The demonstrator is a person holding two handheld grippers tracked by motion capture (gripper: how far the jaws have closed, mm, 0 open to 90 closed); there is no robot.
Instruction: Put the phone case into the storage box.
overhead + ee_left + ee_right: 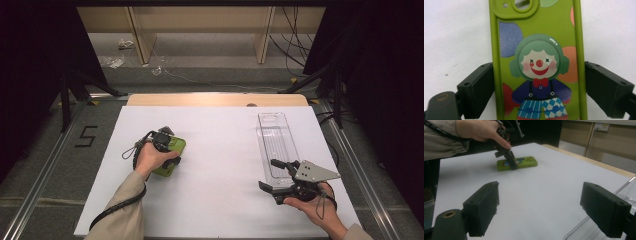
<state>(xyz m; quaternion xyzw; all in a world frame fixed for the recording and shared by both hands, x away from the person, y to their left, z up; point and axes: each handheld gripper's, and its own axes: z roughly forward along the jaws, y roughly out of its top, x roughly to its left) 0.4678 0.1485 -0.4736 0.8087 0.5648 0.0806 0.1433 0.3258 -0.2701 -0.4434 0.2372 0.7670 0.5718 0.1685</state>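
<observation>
A green phone case [178,145] printed with a cartoon clown lies flat on the white sheet, left of the middle. My left gripper [167,149] points down over it. In the left gripper view its two black pads [477,90] press against the case's [539,37] long edges. My right gripper [267,174] hovers at the front right, its jaws wide apart with nothing between them [539,207]. From there I see the case [525,161] lying flat with the left gripper [509,161] on it.
A long clear plastic tray [275,135] lies on the right of the white sheet [215,195], just beyond my right gripper; its near rim [579,230] shows beside the right jaw. The wooden table edge [215,99] runs along the back.
</observation>
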